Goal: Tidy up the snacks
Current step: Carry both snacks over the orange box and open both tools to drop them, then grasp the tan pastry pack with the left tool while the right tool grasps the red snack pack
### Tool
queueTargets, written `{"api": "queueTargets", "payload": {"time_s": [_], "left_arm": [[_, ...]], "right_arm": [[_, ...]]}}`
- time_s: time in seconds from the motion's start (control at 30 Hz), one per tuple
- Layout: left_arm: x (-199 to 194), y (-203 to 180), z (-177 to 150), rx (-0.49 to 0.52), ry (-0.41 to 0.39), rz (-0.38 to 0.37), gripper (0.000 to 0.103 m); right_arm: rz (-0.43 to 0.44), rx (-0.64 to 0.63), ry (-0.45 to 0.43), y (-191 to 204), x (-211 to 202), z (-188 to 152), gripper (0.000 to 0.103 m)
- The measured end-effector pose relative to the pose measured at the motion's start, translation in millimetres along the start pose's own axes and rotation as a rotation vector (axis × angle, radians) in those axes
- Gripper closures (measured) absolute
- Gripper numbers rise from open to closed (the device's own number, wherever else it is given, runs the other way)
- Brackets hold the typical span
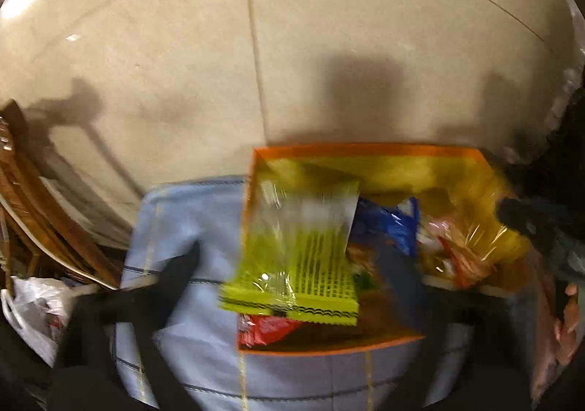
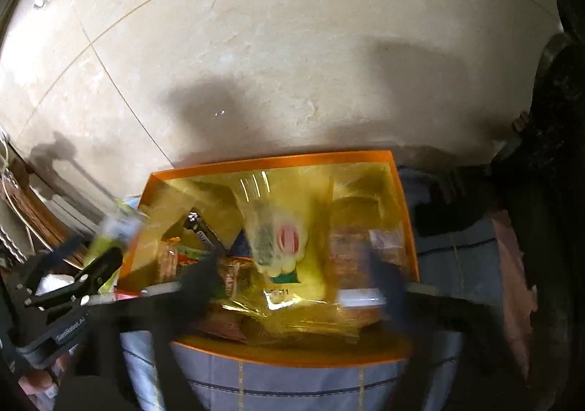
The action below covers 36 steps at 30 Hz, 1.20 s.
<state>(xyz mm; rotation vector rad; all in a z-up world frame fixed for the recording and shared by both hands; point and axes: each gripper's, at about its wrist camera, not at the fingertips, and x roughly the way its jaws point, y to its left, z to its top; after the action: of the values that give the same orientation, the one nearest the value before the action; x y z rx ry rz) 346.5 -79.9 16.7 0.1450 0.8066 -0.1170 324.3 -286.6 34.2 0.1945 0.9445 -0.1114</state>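
Where snacks fill orange box (image 2: 398, 199), grippers open

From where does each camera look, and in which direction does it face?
Left wrist: sits on the left hand-held gripper, angled down at the orange box of snack packets; its own dark fingers and a hand show.
Right wrist: sits on the right hand-held gripper, angled down at the same box; its fingers show, with the left hand-held gripper beside.
Shared: box, blue cloth, tiled floor.

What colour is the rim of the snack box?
Orange. The snack box has an orange rim all round, clearest in the right wrist view.
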Motion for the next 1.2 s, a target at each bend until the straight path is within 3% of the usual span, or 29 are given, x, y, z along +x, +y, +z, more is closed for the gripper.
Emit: {"api": "queueTargets", "payload": {"time_s": [0.07, 0.2, 0.3, 0.37, 0.43, 0.53, 0.63, 0.8, 0.9, 1.0, 1.07, 1.1, 1.13, 1.17, 1.2], "left_arm": [[-7, 1, 0, 0.006, -0.053, 0.062, 0.004], [-24, 9, -9, 0.012, 0.003, 0.029, 0.004], [-52, 20, -47, 0.066, 0.009, -0.012, 0.004], [-71, 25, -84, 0.125, 0.002, 0.000, 0.004], [-85, 31, -125, 0.159, 0.013, -0.017, 0.004], [-92, 41, -199, 0.176, 0.106, -0.061, 0.004], [-96, 50, -251, 0.156, 0.172, -0.091, 0.004], [-102, 49, -302, 0.127, 0.205, -0.128, 0.004], [-95, 37, -320, 0.213, 0.187, -0.092, 0.004], [-75, 23, -330, 0.279, 0.192, -0.085, 0.004], [-58, 19, -330, 0.257, 0.209, -0.120, 0.004], [-52, 20, -330, 0.236, 0.224, -0.124, 0.004], [-45, 21, -330, 0.212, 0.242, -0.139, 0.010], [-37, 24, -333, 0.175, 0.258, -0.168, 0.027], [-35, 27, -335, 0.149, 0.251, -0.179, 0.038]], "right_arm": [[-0.031, -0.013, -0.027, -2, -7, 0, 0.004], [-0.048, -0.021, -0.013, -21, -33, -17, 0.004], [-0.090, -0.032, 0.006, -50, -70, -59, 0.003], [-0.195, -0.004, 0.093, -73, -88, -113, 0.003], [-0.246, 0.041, 0.179, -90, -94, -172, 0.003], [-0.217, 0.178, 0.328, -102, -88, -255, 0.004], [-0.204, 0.290, 0.328, -93, -84, -309, 0.004], [-0.291, 0.417, 0.298, -83, -59, -340, 0.004], [-0.247, 0.509, 0.291, -85, -40, -348, 0.003], [-0.337, 0.410, 0.278, -69, -29, -343, 0.003], [-0.367, 0.384, 0.256, -64, -26, -343, 0.003], [-0.366, 0.392, 0.246, -65, -29, -344, 0.009], [-0.362, 0.398, 0.243, -67, -32, -344, 0.017], [-0.361, 0.410, 0.241, -70, -39, -346, 0.030], [-0.337, 0.422, 0.239, -73, -44, -347, 0.036]]}}
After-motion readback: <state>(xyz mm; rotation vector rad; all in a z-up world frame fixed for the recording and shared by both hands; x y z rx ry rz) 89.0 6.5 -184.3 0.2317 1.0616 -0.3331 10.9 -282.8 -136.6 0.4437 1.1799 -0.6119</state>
